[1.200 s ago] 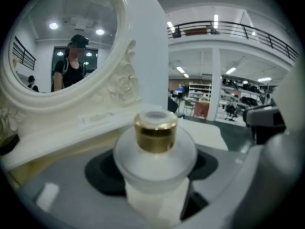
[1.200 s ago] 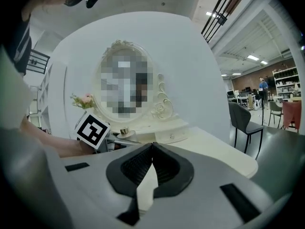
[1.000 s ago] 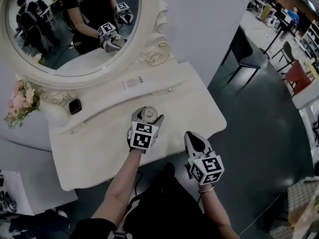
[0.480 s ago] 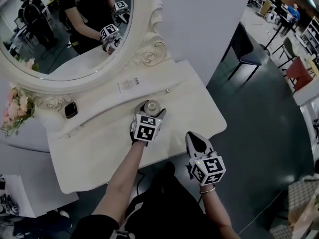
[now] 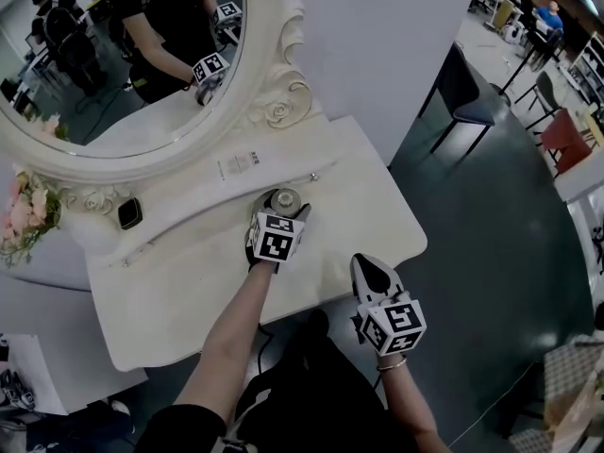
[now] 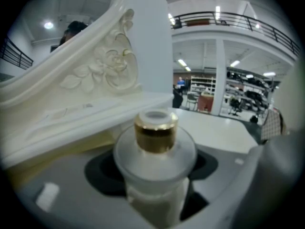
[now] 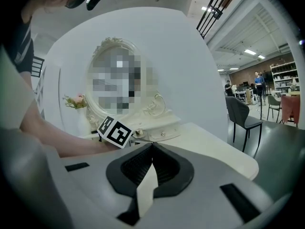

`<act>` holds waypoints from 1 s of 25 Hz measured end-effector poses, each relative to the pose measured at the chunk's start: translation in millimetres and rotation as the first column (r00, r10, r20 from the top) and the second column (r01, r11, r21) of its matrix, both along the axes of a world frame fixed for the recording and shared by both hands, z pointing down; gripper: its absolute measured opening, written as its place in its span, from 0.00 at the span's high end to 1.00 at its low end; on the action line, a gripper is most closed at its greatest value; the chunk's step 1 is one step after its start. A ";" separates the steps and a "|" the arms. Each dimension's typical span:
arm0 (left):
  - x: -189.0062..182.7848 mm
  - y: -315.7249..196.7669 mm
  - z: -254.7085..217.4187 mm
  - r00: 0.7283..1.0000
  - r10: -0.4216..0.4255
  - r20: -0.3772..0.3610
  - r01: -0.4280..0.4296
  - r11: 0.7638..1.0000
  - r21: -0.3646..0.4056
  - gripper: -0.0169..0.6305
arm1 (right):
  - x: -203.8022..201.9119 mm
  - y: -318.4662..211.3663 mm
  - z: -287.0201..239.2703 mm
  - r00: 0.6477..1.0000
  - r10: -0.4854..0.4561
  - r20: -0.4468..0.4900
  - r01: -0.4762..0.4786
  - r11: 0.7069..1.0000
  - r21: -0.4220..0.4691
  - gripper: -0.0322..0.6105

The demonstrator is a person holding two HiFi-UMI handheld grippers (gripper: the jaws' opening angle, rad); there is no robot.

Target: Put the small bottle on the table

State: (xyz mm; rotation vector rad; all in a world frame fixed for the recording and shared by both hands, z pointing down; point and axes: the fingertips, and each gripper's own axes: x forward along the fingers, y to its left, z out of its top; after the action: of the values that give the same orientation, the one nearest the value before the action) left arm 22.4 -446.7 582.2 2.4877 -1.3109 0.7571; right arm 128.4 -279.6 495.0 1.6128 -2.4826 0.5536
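White dressing table [image 5: 377,225] fills the middle of the head view, and over its top the small bottle [image 6: 155,149], frosted with a gold collar, stands upright, clamped between the jaws of the left gripper [image 5: 280,210]. Whether its base already touches the surface cannot be told. It sits just in front of the raised ledge [image 5: 236,170] under the oval mirror [image 5: 123,55]. The right gripper [image 7: 151,149] hangs off the table's front edge, jaws together on nothing. If the jaws part while the base is off the surface or tilted, the bottle will likely tip and roll; a jaw dragging its shoulder on withdrawal could topple it against the ledge
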 end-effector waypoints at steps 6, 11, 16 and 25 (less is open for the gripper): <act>2.8 -8.1 6.8 1.000 -0.003 0.003 0.003 1.000 -0.003 0.45 | 3.2 -2.3 2.7 1.000 0.001 -0.005 -0.001 1.000 -0.002 0.94; 7.3 -13.1 8.2 1.000 0.005 -0.001 -0.005 1.000 -0.003 0.45 | 5.3 -3.8 3.9 1.000 0.005 -0.012 -0.005 1.000 -0.003 0.94; 10.5 -15.7 8.3 1.000 0.008 -0.022 -0.009 1.000 -0.009 0.45 | 7.7 -4.1 3.1 1.000 0.009 -0.007 -0.009 1.000 -0.007 0.94; 11.0 -18.1 8.6 1.000 -0.008 -0.024 0.008 1.000 -0.010 0.45 | 5.0 -3.6 4.6 1.000 0.001 -0.009 -0.001 1.000 -0.006 0.94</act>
State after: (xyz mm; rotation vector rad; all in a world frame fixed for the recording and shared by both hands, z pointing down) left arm 33.4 -464.8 590.8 2.4746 -1.3049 0.7285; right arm 133.4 -283.2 499.6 1.6113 -2.4719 0.5522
